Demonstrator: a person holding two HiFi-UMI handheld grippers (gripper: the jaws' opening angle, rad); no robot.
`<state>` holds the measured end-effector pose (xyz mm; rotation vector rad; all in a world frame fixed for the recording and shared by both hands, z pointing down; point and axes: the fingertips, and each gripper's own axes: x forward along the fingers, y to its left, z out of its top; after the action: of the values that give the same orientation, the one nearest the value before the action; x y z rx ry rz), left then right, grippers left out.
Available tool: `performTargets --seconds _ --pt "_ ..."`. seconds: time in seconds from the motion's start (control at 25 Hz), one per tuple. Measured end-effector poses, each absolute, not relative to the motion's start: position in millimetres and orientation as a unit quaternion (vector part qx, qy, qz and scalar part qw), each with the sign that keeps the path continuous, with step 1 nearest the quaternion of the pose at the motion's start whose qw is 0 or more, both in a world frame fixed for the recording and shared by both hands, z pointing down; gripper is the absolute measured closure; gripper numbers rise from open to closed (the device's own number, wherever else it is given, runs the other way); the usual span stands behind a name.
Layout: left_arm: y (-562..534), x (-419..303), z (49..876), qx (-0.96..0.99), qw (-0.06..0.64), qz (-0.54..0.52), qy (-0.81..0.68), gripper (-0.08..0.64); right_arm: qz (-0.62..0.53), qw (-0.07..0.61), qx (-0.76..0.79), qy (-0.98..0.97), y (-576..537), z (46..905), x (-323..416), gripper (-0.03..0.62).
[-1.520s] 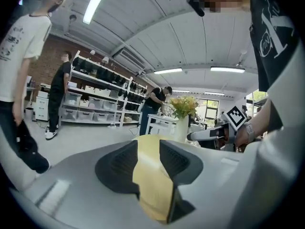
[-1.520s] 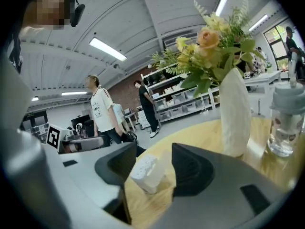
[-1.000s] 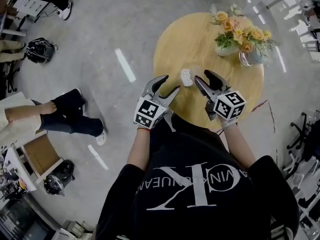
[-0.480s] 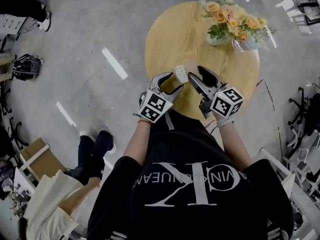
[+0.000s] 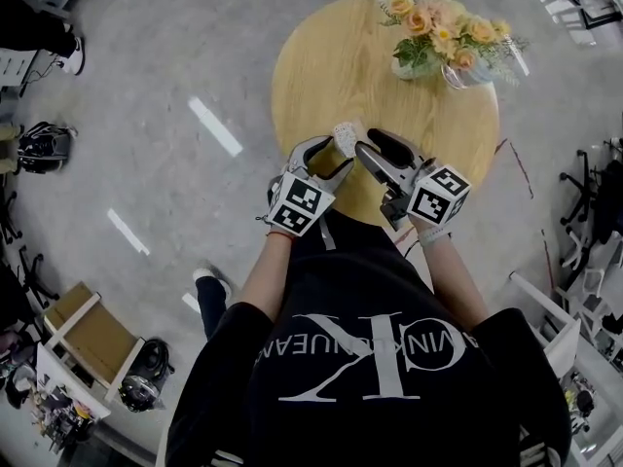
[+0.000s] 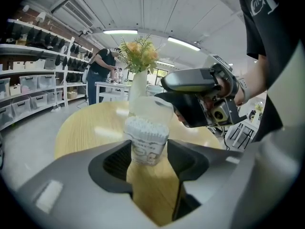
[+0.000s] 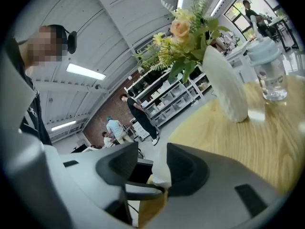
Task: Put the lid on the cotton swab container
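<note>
The cotton swab container (image 5: 345, 136) stands near the front edge of the round wooden table (image 5: 321, 56). In the left gripper view it (image 6: 145, 140) is a small tub packed with white swabs. Its tops are bare, and a clear lid (image 6: 152, 108) rises just above and behind them. My left gripper (image 5: 331, 156) is open, its jaws have just been opening, and the tub stands between its fingertips (image 6: 148, 156). My right gripper (image 5: 366, 141) hovers close on the tub's right, jaws apart. A pale translucent edge (image 7: 161, 168) lies against one of its fingers.
A white vase of orange and yellow flowers (image 5: 433, 27) and a clear glass (image 7: 267, 75) stand at the table's far right. Bags (image 5: 39, 149) and boxes (image 5: 83, 334) lie on the grey floor to the left. People stand by shelves (image 6: 102, 73) farther off.
My left gripper has come forward and down until its jaws flank the tub. The right gripper stays beside it, slightly rolled. The seated person at the left has gone from view.
</note>
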<state>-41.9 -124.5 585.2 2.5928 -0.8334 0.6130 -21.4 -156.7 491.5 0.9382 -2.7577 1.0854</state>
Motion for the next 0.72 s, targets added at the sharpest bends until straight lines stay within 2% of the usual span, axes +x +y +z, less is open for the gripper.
performTargets --seconds 0.2,0.44,0.72 --pt "-123 -40 586 0.914 0.176 0.216 -0.295 0.325 0.362 0.012 0.289 -0.886 -154 496 -25 0.438" --pt "-124 -42 586 0.913 0.177 0.213 -0.299 0.325 0.374 0.028 0.291 -0.88 -157 505 -32 0.536" --pt "-125 -42 588 0.912 0.18 0.212 -0.303 0.325 0.366 0.059 0.285 -0.884 -155 517 -43 0.552"
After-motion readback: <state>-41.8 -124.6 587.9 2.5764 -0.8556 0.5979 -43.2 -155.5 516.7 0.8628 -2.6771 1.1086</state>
